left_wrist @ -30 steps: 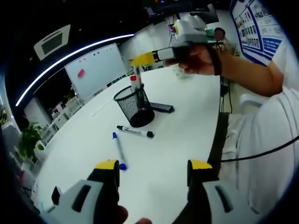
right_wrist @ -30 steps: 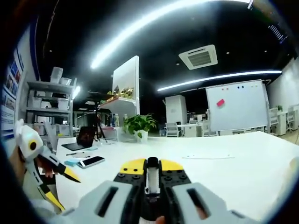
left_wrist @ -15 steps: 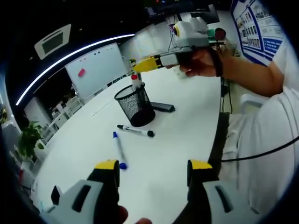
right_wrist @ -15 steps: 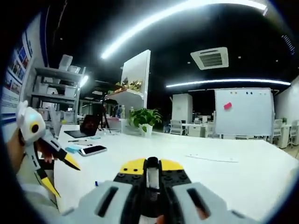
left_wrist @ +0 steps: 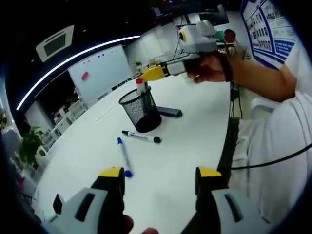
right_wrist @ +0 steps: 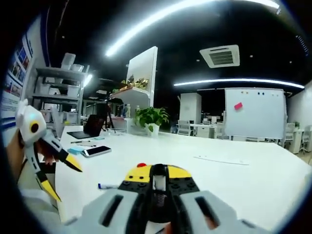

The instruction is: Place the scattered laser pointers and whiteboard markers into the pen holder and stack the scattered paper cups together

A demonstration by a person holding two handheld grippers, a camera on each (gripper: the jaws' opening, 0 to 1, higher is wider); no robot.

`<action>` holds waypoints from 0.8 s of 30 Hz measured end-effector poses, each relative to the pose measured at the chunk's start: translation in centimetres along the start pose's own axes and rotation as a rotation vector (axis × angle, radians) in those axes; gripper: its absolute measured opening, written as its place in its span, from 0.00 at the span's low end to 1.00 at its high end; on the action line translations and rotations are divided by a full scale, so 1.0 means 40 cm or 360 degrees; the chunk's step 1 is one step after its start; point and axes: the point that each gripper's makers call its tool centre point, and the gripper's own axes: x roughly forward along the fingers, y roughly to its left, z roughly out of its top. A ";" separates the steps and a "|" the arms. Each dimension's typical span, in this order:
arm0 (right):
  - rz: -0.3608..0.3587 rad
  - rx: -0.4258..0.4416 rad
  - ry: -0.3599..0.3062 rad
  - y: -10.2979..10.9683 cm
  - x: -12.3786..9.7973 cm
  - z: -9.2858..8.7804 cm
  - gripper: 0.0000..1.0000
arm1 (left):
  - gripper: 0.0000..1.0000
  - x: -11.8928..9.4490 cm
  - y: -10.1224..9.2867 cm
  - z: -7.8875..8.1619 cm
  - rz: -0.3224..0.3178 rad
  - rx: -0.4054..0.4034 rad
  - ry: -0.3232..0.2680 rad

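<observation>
A black mesh pen holder (left_wrist: 142,112) stands on the white table (left_wrist: 185,146) with a red-capped marker (left_wrist: 140,85) upright in it. In front of it lie a black marker (left_wrist: 141,137) and a blue marker (left_wrist: 123,156). A flat black pointer (left_wrist: 168,112) lies just behind the holder. My left gripper (left_wrist: 161,174) is open and empty near the table's front. My right gripper (left_wrist: 153,73), held by a hand, hovers just above the holder. In its own view the right gripper (right_wrist: 158,173) is shut on a slim black-and-white marker (right_wrist: 158,181), with the red cap (right_wrist: 141,165) peeking over its jaws.
A person's white-clad body (left_wrist: 287,156) and a black cable run along the table's right edge. A whiteboard (left_wrist: 101,71) stands behind. In the right gripper view a phone (right_wrist: 97,151), a laptop (right_wrist: 81,134) and a plant (right_wrist: 151,118) sit on the far table; the left gripper (right_wrist: 61,175) shows at left.
The right gripper has tipped down and come closer over the pen holder, so the red cap and blue marker have entered its view. The left gripper has not moved.
</observation>
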 end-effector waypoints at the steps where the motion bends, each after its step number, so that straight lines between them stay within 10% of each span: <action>1: 0.0001 0.0002 0.0004 0.000 0.000 -0.002 0.11 | 0.59 0.000 0.001 -0.002 0.0002 0.0000 0.0002; 24: 0.0016 -0.0073 0.0081 0.010 -0.002 -0.028 0.14 | 0.59 -0.008 0.005 0.003 0.0012 0.0011 -0.0002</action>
